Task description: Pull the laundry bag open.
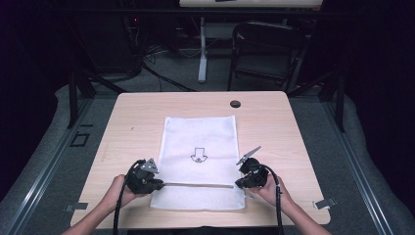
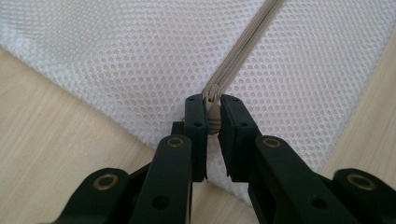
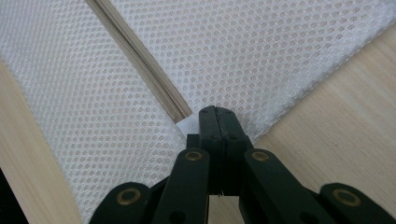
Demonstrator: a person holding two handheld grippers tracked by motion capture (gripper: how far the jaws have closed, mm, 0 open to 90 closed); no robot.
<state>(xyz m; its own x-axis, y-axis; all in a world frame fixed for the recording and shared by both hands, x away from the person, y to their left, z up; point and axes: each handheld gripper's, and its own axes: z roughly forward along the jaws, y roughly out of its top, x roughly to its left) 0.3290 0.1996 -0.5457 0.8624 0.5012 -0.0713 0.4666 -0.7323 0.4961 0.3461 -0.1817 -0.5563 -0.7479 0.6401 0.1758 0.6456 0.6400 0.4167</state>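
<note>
White mesh bag flat at the near-centre of the table, its beige zipper running across near the front edge. Left gripper pinches the zipper pull; right gripper, jaws pressed together, apparently clamps the fabric at the zipper's other end. Step: anchoring before a slide. Next calls for a steady pull along the teeth. Gripper views resolve the pinches; high view gives layout.

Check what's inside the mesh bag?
Nothing bulky: the mesh bag lies flat, wood table showing through its holes. A printed arrow sits mid-bag. The part under the tongs is covered.
</note>
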